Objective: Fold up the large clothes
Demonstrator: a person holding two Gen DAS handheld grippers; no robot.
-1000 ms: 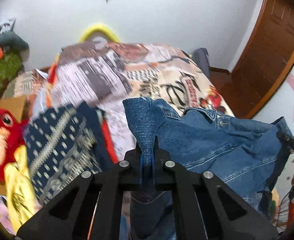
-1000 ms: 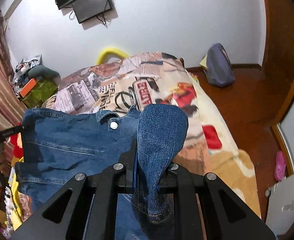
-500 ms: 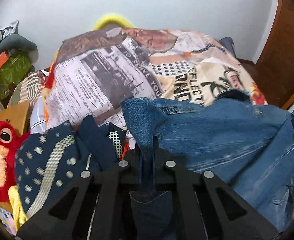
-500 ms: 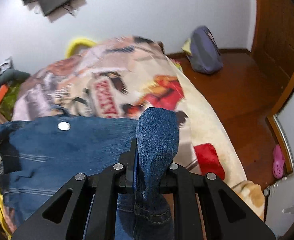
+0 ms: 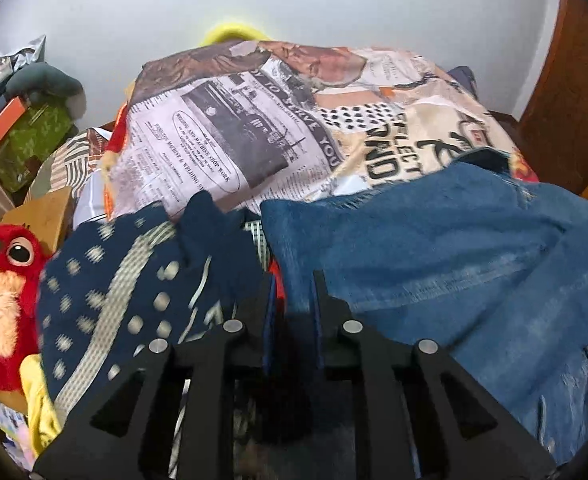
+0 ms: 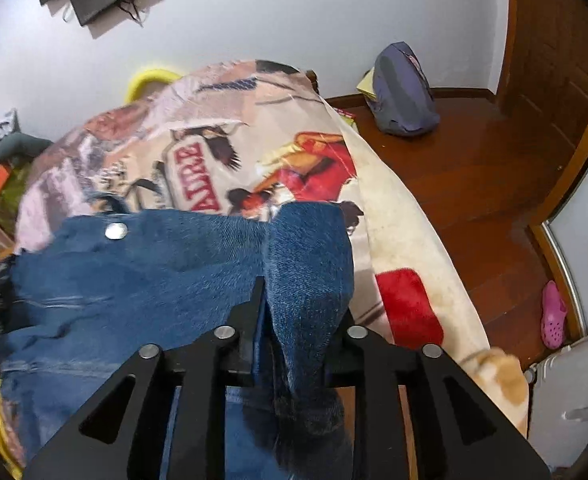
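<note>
A blue denim jacket (image 5: 454, 248) lies spread on the printed bedspread (image 5: 234, 140). In the left wrist view my left gripper (image 5: 294, 284) hangs low over the jacket's left edge. Its jaws are opening, and only the denim's edge lies loose in the gap. In the right wrist view the jacket (image 6: 154, 272) shows a metal button (image 6: 116, 231). My right gripper (image 6: 298, 300) is opening too. A thick denim fold (image 6: 310, 264) still sits between its fingers, drapes over the right one and hides it.
A navy patterned cloth (image 5: 114, 280) is heaped left of the jacket, beside a red plush toy (image 5: 2, 292). Boxes and clutter (image 5: 26, 136) stand at the far left. Right of the bed are wooden floor (image 6: 474, 184), a purple backpack (image 6: 404, 88), a pink shoe (image 6: 554, 316) and a wooden door (image 6: 554, 60).
Both grippers have sunk toward the bed with the jacket, which now rests on the bedspread. Both pairs of jaws have parted, and the denim corner no longer stands pinched in the left one.
</note>
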